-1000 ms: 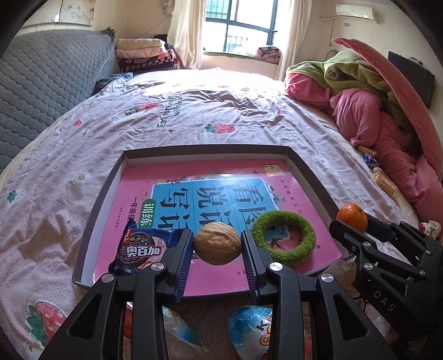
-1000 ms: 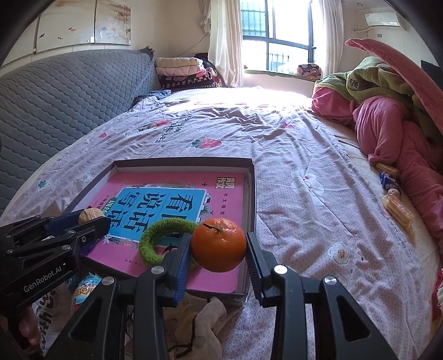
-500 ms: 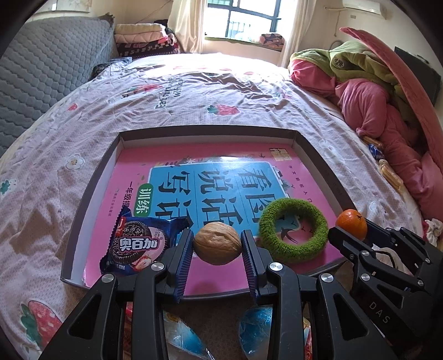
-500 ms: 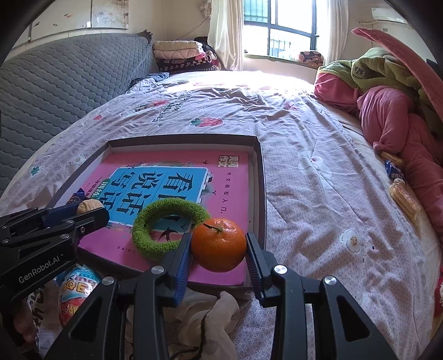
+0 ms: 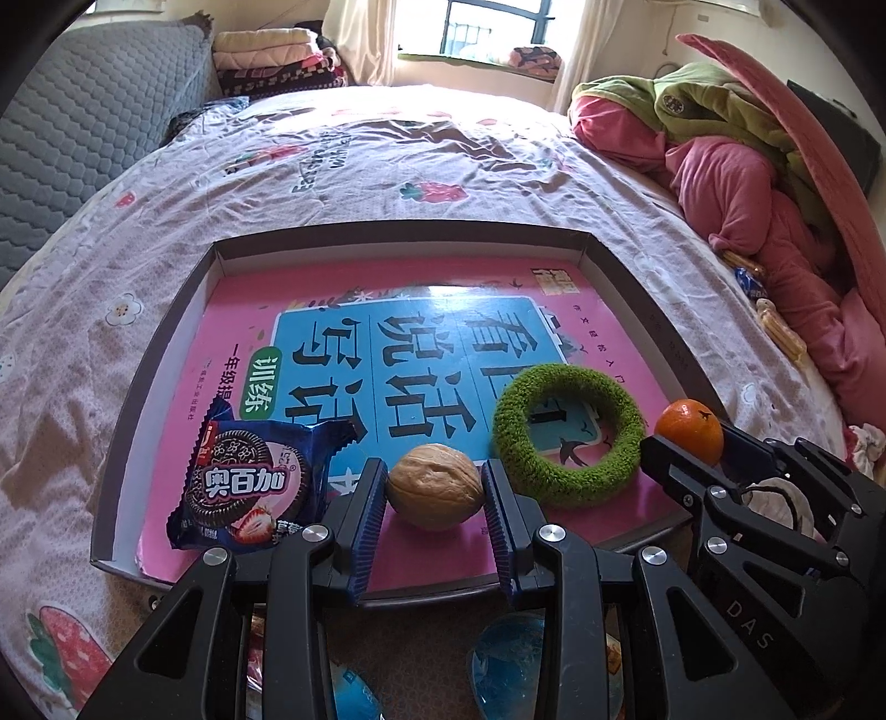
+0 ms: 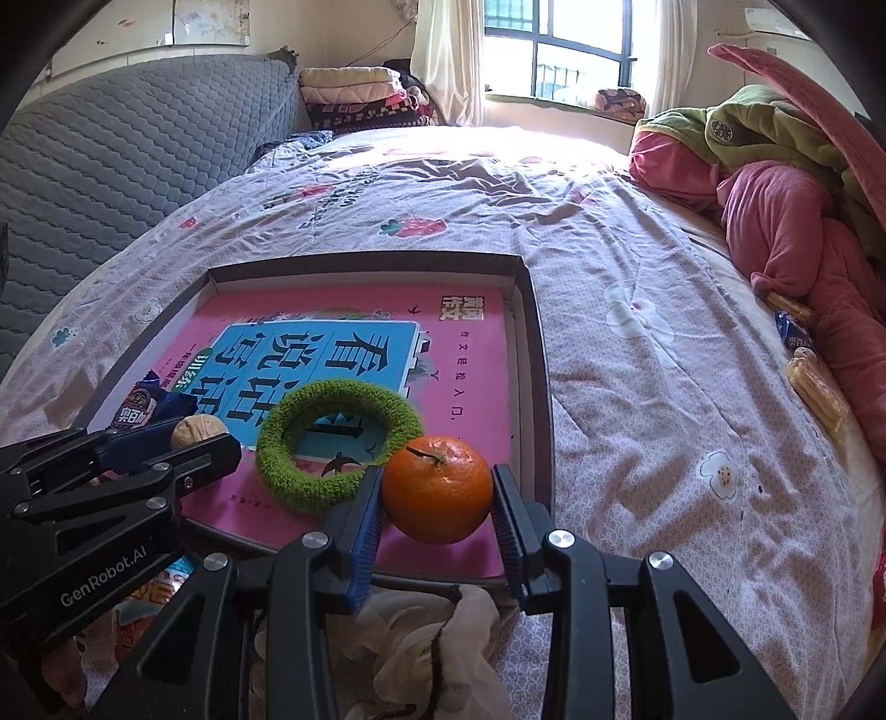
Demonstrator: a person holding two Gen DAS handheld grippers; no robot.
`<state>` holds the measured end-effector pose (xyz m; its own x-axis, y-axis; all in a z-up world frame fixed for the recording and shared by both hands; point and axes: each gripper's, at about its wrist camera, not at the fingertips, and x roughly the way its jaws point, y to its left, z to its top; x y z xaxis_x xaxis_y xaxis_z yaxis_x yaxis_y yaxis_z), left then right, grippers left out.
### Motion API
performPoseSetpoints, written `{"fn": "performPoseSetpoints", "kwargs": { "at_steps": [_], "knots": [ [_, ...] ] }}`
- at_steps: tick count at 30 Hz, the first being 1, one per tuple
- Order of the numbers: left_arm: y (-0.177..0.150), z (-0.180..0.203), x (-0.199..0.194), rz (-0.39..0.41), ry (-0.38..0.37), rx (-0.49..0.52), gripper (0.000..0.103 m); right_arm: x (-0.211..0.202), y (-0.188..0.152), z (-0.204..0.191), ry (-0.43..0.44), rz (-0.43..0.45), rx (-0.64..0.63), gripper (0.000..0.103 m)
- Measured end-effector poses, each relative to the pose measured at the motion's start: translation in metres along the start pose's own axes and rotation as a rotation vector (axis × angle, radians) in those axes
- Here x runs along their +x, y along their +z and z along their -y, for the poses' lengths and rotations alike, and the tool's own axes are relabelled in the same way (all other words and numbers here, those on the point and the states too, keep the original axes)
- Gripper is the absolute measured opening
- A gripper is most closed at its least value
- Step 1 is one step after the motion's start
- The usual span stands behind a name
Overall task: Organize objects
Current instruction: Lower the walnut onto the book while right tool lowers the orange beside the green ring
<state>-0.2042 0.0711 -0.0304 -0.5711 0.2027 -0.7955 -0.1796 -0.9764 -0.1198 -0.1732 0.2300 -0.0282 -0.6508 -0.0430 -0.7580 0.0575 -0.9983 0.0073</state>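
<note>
The left claw [image 5: 433,498] grips a round tan walnut [image 5: 433,486] over the near edge of the shallow grey cardboard tray [image 5: 160,343] on the bed. The right claw [image 6: 437,498] clamps a small orange mandarin [image 6: 437,487] over the tray's near right corner, just beside the fuzzy green ring [image 6: 338,443].

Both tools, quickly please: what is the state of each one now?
Left tool: closed on the walnut.
Right tool: closed on the orange.

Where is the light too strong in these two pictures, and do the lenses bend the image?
Left wrist view: the window is blown out white; the tray rim curves and the corners go black. Right wrist view: glare washes the far bedsheet; the orange stays sharp.
</note>
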Motion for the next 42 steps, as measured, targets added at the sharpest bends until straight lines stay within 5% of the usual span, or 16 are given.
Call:
{"fn": "performPoseSetpoints", "kwargs": {
  "at_steps": [42],
  "knots": [
    [-0.001,0.003,-0.006,-0.062,-0.027,-0.003,0.036,0.010,0.013,-0.006,0.004,-0.161,0.011,0.041]
  ]
}}
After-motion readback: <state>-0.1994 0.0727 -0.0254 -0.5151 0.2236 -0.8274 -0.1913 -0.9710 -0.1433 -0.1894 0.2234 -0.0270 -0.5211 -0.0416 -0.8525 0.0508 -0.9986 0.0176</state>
